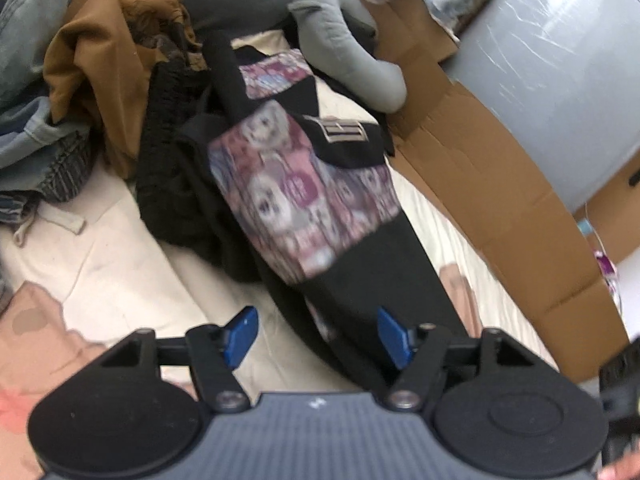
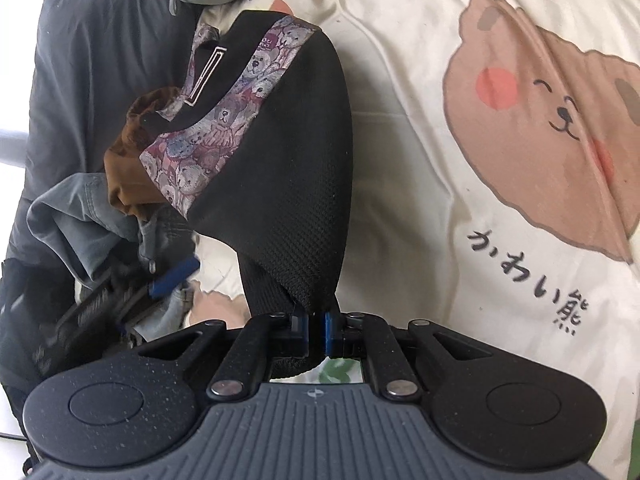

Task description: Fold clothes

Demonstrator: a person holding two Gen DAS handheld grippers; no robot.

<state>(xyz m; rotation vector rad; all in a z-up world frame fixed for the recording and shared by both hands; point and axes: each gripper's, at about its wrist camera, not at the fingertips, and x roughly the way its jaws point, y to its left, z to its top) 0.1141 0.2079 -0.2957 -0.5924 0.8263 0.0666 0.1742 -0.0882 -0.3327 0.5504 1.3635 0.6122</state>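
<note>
A black garment with a pink and purple bear-print panel lies stretched over the cream bedsheet. My left gripper hovers over its near end, blue pads apart and pressing on nothing. In the right wrist view the same black garment rises in a fold from my right gripper, which is shut on its knitted edge. The left gripper's blue fingertip shows at the left of that view, beside the garment.
A brown garment and denim jeans are heaped at the left. A grey plush toy and a cardboard box line the right side. A dark grey pillow lies behind. The sheet carries a large bear print.
</note>
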